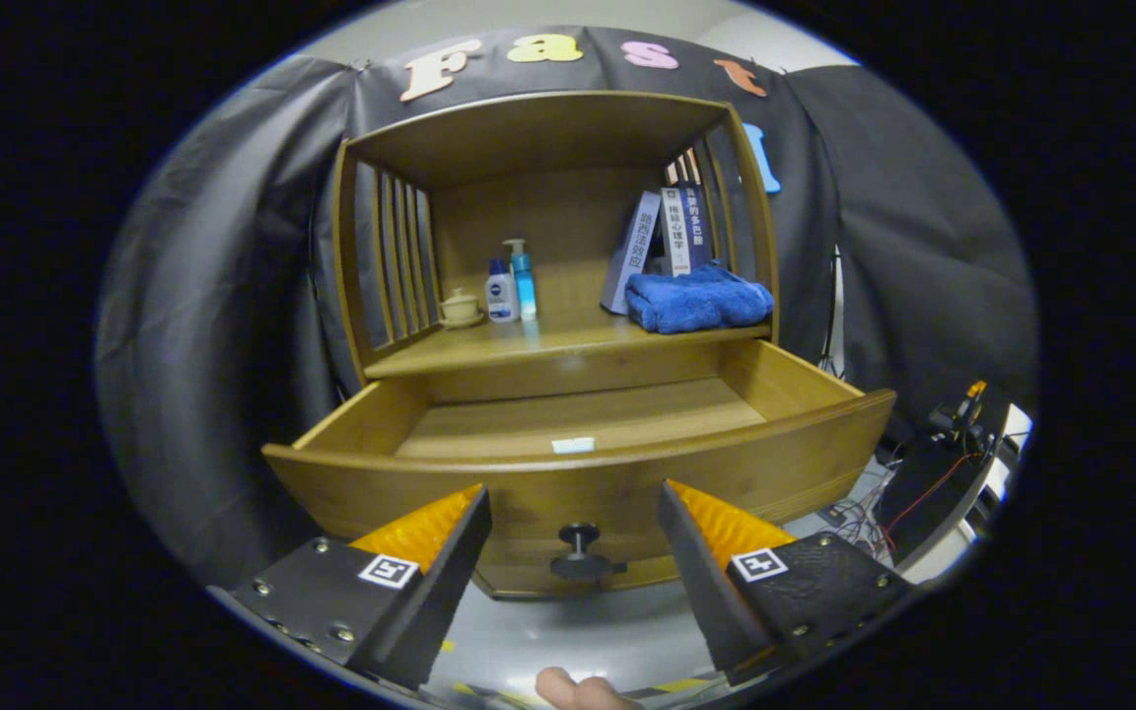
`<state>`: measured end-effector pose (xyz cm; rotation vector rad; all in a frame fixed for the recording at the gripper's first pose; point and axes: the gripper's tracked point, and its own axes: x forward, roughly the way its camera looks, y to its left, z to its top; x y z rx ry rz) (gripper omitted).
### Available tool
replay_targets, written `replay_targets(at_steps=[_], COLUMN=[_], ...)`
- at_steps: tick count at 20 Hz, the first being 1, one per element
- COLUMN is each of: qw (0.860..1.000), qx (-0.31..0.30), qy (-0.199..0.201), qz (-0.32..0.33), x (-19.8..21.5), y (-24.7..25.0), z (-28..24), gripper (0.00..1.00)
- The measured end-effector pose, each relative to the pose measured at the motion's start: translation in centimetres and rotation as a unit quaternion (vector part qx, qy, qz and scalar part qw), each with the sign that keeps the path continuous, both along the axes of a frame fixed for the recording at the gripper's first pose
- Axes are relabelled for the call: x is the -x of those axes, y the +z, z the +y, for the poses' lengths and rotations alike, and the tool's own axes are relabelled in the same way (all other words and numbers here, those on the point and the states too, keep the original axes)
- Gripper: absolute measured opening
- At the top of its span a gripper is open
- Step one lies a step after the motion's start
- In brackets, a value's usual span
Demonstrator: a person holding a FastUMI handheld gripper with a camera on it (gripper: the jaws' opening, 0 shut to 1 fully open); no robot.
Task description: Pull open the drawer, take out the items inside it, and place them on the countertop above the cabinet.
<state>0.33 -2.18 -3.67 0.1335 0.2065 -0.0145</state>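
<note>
My gripper gapes wide, holding nothing, straddling the dark round knob of the pulled-out wooden drawer facing me.

Printed marks: Chinese titles run down the spines of the books, a brand label too small to read fronts the white bottle, and a square coded tag sits on each spread finger of the gripper

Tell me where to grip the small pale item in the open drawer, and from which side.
Come from above, over the drawer front: its walls block any level approach. The item lies flat on the floor just behind the front panel, so pinch its two long edges. The claw is open, level with the knob, so probably lift first.
</note>
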Motion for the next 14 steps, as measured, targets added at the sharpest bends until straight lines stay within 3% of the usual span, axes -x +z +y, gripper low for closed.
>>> replay_targets(at_steps=[5, 11, 14], qw=[0.999, 0.985, 0.975], qx=[0.005, -0.010, 0.029], qy=[-0.021, 0.042, 0.039], qz=[0.039, 0.164, 0.215], x=[-2.5, -8.5, -10.8], y=[4.4, 3.1, 1.8], z=[-0.9, 2.0, 1.7], gripper=[1.00, 1.00, 1.00])
